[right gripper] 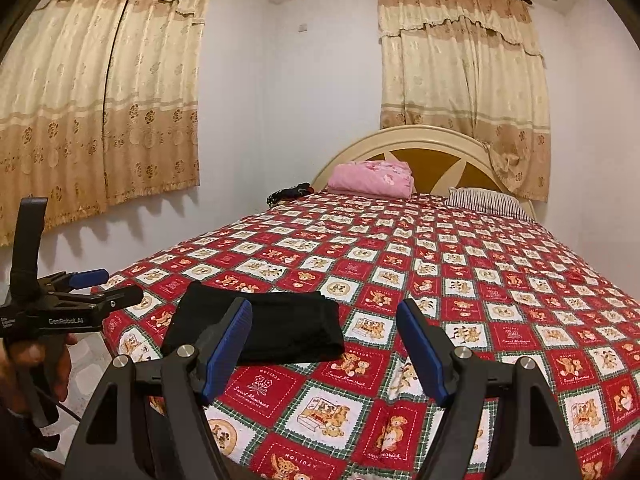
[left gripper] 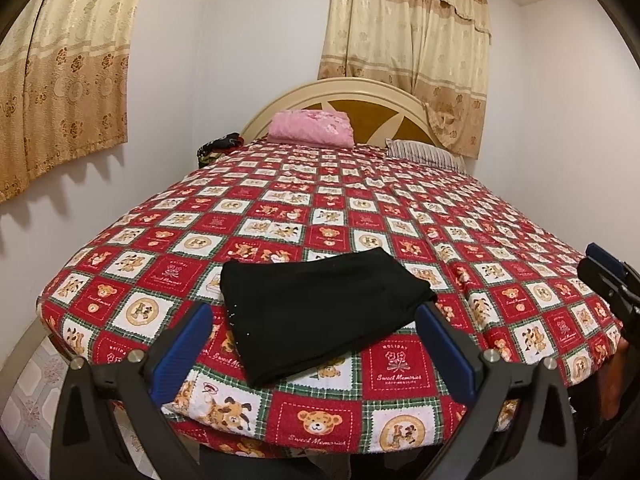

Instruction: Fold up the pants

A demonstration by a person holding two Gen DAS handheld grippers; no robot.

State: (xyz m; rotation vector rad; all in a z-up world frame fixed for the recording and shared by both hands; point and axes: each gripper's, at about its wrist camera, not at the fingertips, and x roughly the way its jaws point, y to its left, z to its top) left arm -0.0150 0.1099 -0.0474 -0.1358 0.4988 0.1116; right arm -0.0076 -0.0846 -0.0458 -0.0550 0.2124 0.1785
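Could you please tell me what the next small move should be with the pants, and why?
Probably draw both grippers back: the black pants already lie as a compact folded bundle on the bed, and the left gripper and right gripper are open, holding nothing.

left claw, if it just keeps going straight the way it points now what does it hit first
Most likely the folded black pants lying on the red teddy-bear patchwork bedspread. The left claw is open and empty, tilted slightly downward, with the pants right ahead between its blue pads; exact depth is hard to judge.
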